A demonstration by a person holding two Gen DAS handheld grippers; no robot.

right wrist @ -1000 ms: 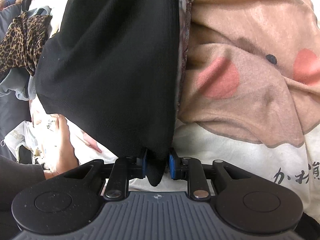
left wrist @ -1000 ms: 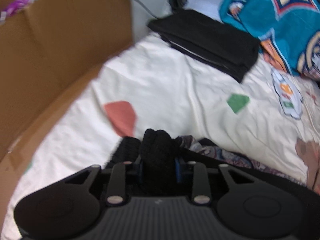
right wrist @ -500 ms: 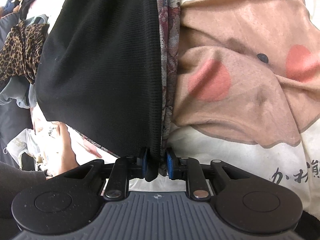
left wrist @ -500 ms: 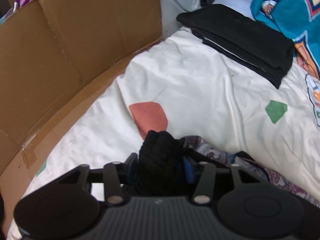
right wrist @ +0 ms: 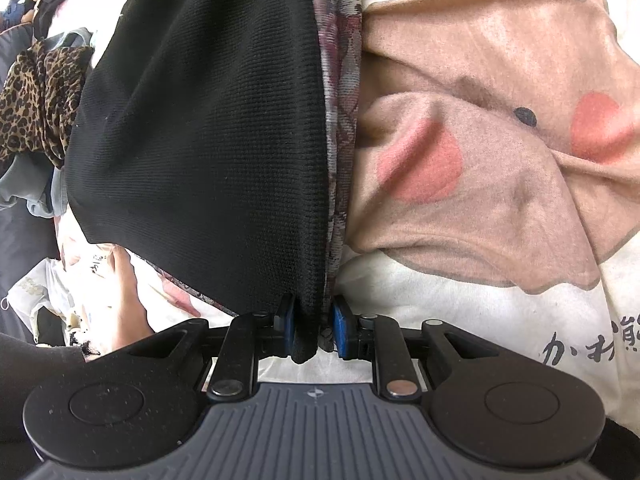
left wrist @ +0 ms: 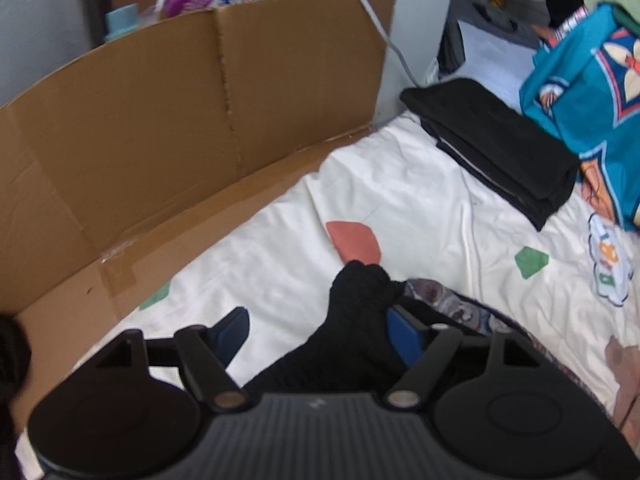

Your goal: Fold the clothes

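Running lengthwise straight ahead from the right gripper (right wrist: 312,326), clamped on its near hem, the black knit garment (right wrist: 208,128) leans bunched against one pad between the just-opened left gripper's (left wrist: 316,334) jaws.

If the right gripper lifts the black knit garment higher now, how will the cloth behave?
Probably floppy: the black knit garment drapes limply from the right gripper. Likely to sag on the far side, since the left gripper has just been opening, one pad clear of the bunched cloth. Its patterned lining may slide out.
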